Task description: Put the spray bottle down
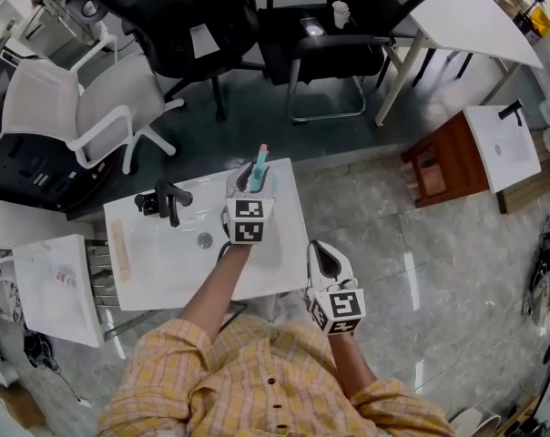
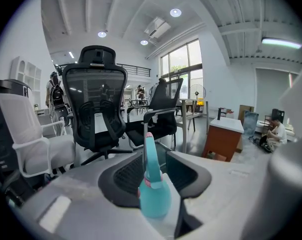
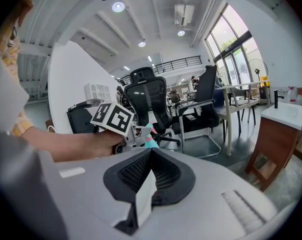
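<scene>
Spray bottle standing
My left gripper (image 1: 253, 178) spread around the spray bottle (image 2: 153, 196), sink's (image 1: 157, 276) one o'clock corner; right gripper (image 3: 150, 152) pressed together.

Black office chair (image 1: 179, 16), white chair (image 1: 97, 107), black faucet (image 1: 164, 198) on white counter (image 1: 166, 267).

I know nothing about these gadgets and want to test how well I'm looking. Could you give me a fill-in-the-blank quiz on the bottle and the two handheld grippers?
1. The left gripper has the spray ____ between its jaws.
2. Those jaws are ____, not pressing on it.
3. The right gripper holds ____.
4. The white sink top carries a black ____.
Missing words: bottle; open; nothing; tap.
</scene>
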{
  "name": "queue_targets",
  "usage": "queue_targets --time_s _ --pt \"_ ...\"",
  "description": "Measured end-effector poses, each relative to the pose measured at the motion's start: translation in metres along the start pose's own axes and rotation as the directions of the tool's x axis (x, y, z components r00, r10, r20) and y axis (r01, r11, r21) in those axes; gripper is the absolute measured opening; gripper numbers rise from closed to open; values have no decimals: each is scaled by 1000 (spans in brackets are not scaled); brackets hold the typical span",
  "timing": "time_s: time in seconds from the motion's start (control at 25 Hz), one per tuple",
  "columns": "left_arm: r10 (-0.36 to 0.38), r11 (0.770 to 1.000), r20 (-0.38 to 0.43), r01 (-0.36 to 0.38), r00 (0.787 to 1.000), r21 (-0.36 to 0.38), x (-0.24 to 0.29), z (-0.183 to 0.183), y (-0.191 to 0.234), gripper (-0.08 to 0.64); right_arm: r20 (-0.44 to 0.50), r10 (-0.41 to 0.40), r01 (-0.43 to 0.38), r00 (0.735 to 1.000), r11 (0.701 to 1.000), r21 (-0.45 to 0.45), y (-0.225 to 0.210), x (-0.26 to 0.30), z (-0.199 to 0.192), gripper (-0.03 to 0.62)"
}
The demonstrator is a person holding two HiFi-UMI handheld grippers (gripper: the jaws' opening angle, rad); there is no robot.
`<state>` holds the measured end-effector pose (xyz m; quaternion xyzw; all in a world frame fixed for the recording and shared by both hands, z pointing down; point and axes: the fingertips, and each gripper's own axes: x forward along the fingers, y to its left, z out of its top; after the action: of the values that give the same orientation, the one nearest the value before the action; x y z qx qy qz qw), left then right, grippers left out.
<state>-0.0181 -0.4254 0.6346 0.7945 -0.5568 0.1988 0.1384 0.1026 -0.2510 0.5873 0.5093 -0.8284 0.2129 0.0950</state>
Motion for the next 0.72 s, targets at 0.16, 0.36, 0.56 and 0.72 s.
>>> queue_targets --time_s 0.16,0.36,0.56,0.72 --pt "3 1000 7 -3 1000 1 -7 4 -1 138 10 6 -6 1000 1000 -2 3 -2 5 2" --pt "16 1000 20 -15 1000 -9 -21 9 -1 138 22 15 -15 1000 1000 -8 8 -5 10 2" --pt "18 1000 32 -17 999 -20 -43 9 -7 127 34 27 -26 999 1000 -16 12 -7 16 2" --pt "18 999 62 -16 998 -43 -63 16 -10 107 48 34 -33 998 999 -22 16 -7 22 2"
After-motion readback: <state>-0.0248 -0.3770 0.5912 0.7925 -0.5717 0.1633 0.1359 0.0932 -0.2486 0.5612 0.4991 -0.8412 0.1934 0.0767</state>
